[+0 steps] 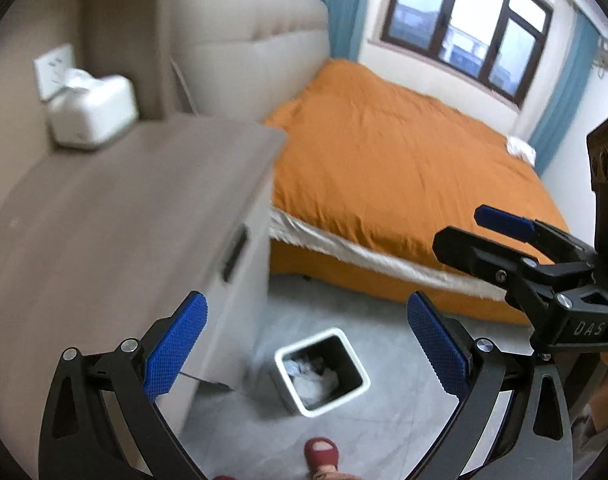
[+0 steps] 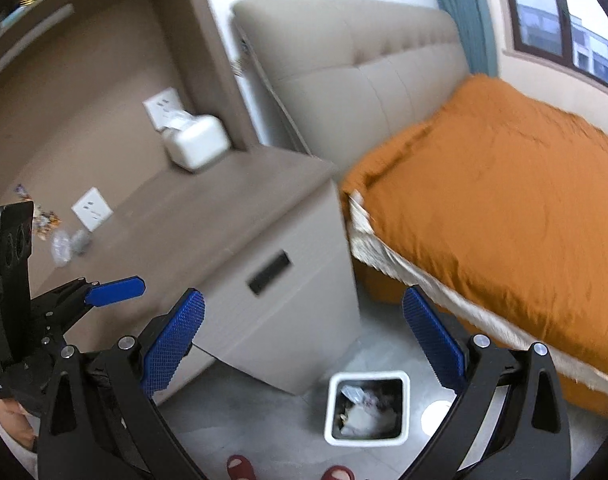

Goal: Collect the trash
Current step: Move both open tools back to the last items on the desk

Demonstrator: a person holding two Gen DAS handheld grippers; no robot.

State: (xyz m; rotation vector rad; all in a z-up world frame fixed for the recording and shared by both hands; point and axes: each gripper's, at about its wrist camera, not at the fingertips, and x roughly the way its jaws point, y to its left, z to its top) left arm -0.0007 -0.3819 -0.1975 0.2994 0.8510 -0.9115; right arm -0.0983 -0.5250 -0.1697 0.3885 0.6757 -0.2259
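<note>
The bin, low centre of the right view on the floor, already holds crumpled paper. Wrappers lie at mid-left on the nightstand, near a wall socket, so I judge collecting partly done with these left. Left gripper and right gripper both gape wide, empty, touching nothing.

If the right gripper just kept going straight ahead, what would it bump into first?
Probably the nightstand. The right gripper is open and empty, and between its fingers you see the cabinet's front corner, with the trash bin lower down. Depth is hard to judge here.
</note>
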